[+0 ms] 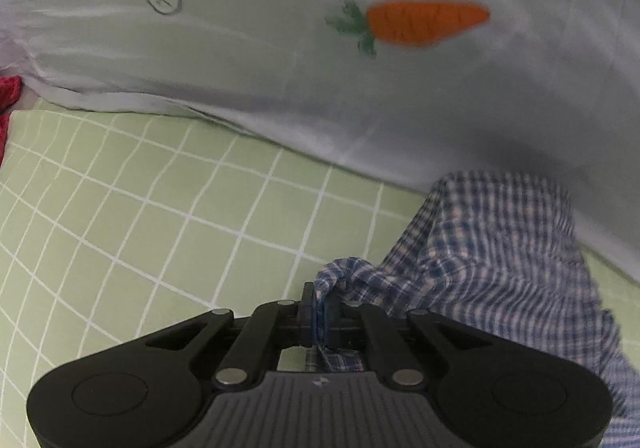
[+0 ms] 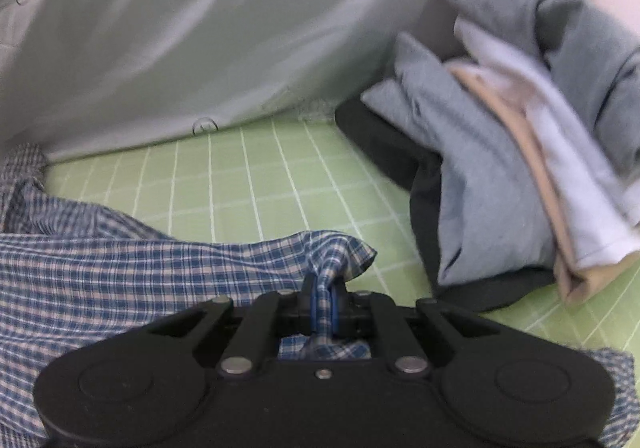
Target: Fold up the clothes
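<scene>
Two black grippers each pinch the same blue-and-white checked shirt [image 1: 492,248] over a green sheet with white grid lines [image 1: 140,216]. The left gripper [image 1: 320,302] has its jaws pressed together on a bunched edge of the shirt, which trails off to its right. The right gripper [image 2: 325,288] is likewise clamped on a fold of the shirt, which spreads to its left across the sheet. A white cloth with a carrot print [image 1: 424,22] lies behind. A pile of grey, white and beige clothes [image 2: 500,136] sits near the right gripper.
</scene>
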